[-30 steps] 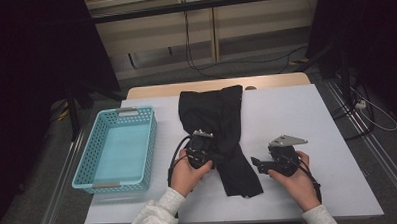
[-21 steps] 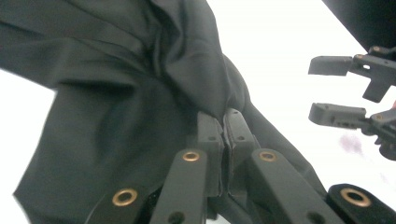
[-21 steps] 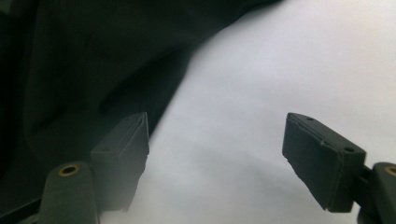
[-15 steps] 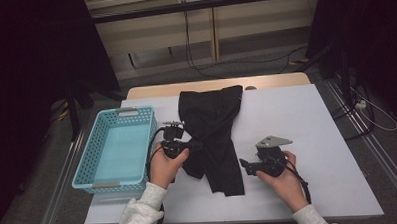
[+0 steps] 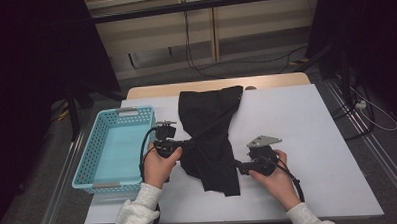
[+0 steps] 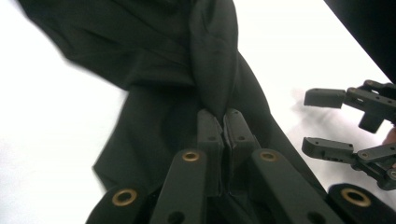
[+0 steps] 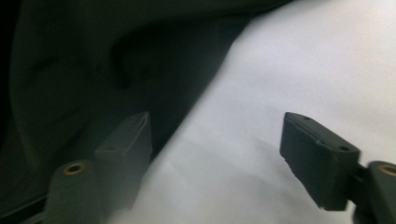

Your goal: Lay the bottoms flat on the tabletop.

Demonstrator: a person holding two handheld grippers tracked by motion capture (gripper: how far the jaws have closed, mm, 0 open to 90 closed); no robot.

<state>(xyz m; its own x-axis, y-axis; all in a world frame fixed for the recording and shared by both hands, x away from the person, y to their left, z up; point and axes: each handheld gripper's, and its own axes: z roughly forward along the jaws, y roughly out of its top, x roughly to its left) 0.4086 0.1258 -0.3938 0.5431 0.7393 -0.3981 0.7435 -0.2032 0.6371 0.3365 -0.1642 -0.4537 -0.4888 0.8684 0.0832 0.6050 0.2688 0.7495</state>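
Note:
A black garment (image 5: 206, 116) lies along the middle of the white table (image 5: 317, 133), its lower part bunched. My left gripper (image 5: 183, 145) is at its left edge, shut on a pinched fold of the black cloth (image 6: 215, 70), which rises from between the jaws of this gripper (image 6: 223, 116). My right gripper (image 5: 237, 165) is at the cloth's lower right edge, pointing left, open. Its jaws have just been closing; in the right gripper view (image 7: 217, 126) one jaw lies over the cloth (image 7: 93, 70), with the cloth's edge and bare table between them. The right gripper (image 6: 322, 119) also stands open in the left gripper view.
A light blue plastic basket (image 5: 88, 161) stands at the table's left side, close to my left hand. A wooden table edge (image 5: 275, 81) runs behind the white top. Cables and dark stands lie on the floor beyond.
My left hand has moved left toward the basket, dragging the pinched cloth with it. My right hand has shifted left to the cloth's right edge. The garment's lower part is more bunched.

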